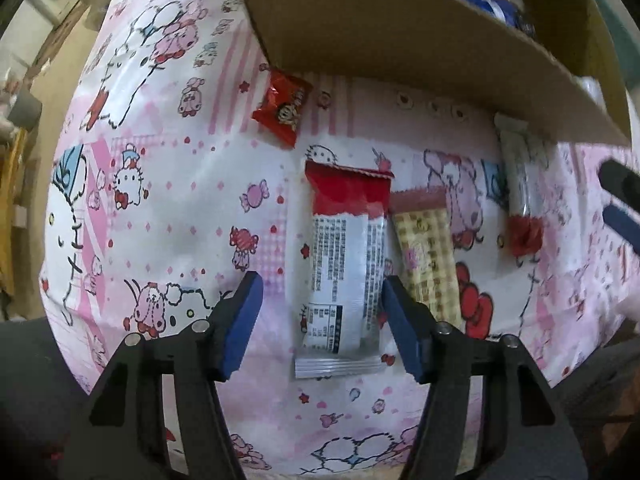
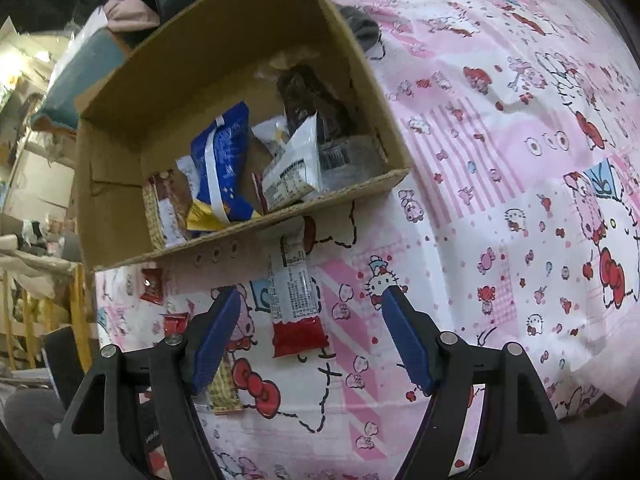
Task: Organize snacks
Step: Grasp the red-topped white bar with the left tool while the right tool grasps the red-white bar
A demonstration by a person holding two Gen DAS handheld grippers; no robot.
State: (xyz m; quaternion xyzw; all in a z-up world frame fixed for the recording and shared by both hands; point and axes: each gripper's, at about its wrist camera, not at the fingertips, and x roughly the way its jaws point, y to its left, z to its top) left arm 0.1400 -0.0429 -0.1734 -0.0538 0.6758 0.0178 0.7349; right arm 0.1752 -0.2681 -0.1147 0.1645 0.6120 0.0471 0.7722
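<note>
Cartoon-print cloth on desk (image 1: 168,208). Red-white snack bar (image 1: 346,264) lies between pads of left gripper (image 1: 320,316), long axis 12-to-6, no contact seen; jaws half spread. Right gripper (image 2: 310,344) spread, empty, red-ended stick (image 2: 294,300) ahead. Cardboard box (image 1: 400,40) at 12.

From my feed, four snacks lie flat just outside the cardboard box (image 1: 400,40): a red-topped white bar (image 1: 346,268), a tan checkered wafer pack (image 1: 428,256) touching it, a clear red-ended stick (image 1: 520,188), and a small orange-red pouch (image 1: 282,110) nearest the box wall.
</note>
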